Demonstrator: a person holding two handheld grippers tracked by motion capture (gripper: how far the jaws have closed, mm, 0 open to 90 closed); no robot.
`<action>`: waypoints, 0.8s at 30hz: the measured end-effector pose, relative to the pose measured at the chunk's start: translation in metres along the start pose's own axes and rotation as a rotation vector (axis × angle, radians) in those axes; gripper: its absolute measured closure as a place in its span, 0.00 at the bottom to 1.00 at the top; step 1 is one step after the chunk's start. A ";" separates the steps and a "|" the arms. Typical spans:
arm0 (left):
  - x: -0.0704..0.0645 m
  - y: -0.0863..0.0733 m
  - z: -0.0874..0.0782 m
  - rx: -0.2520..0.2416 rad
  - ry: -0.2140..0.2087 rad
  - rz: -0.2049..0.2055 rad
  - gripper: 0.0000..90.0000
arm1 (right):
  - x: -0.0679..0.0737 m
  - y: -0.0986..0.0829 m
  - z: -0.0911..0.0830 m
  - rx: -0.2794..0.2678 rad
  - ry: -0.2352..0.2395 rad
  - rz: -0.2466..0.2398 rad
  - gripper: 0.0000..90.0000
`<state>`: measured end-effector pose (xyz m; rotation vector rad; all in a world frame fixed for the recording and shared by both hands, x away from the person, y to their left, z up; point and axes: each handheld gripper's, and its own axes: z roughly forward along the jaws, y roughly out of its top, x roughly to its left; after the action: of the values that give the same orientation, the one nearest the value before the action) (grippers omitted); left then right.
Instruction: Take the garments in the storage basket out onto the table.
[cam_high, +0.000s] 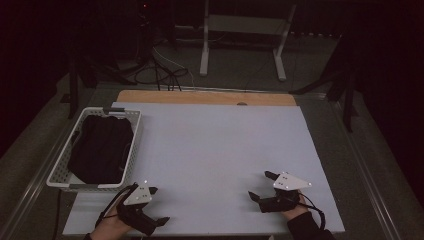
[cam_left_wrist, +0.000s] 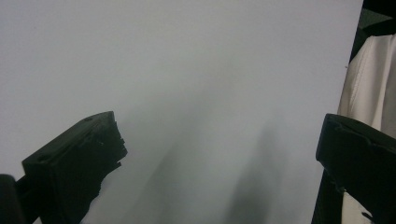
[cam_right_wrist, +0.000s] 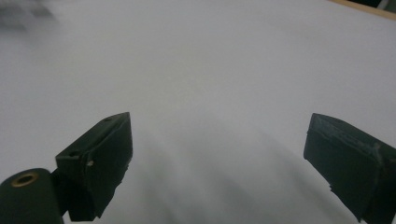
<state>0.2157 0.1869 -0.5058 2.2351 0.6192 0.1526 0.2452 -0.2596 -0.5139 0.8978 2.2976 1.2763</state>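
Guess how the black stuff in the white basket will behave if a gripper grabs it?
The black item slumps to fill the white basket, so it is probably soft cloth: floppy, drooping when lifted. It likely won't roll or break. A pinch may raise only a fold.

White basket (cam_high: 61, 172) holding black cloth (cam_high: 102, 147) at left of white board (cam_high: 220, 150); wooden tabletop (cam_high: 200, 97) behind.

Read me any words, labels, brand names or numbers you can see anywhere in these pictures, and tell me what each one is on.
None: no readable text in any view.
White basket: no label visible; dark cloth inside is unmarked.
White sheet on the table: blank.
Left gripper and right gripper: grey plates carry only small bright dots, no writing; both sets of jaws stand apart and bear no markings.
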 end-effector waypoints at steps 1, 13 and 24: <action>0.000 0.000 0.000 -0.002 0.001 -0.002 0.00 | 0.000 0.000 0.000 -0.001 -0.005 -0.005 0.09; -0.002 0.004 0.001 0.005 -0.017 0.002 0.00 | -0.004 -0.001 -0.004 -0.006 -0.018 -0.012 0.09; -0.007 0.007 0.003 0.039 -0.073 0.017 0.00 | -0.001 0.003 -0.007 -0.026 -0.019 -0.017 0.10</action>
<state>0.2129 0.1772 -0.5018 2.2730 0.5678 0.0679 0.2427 -0.2637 -0.5077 0.8762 2.2644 1.2816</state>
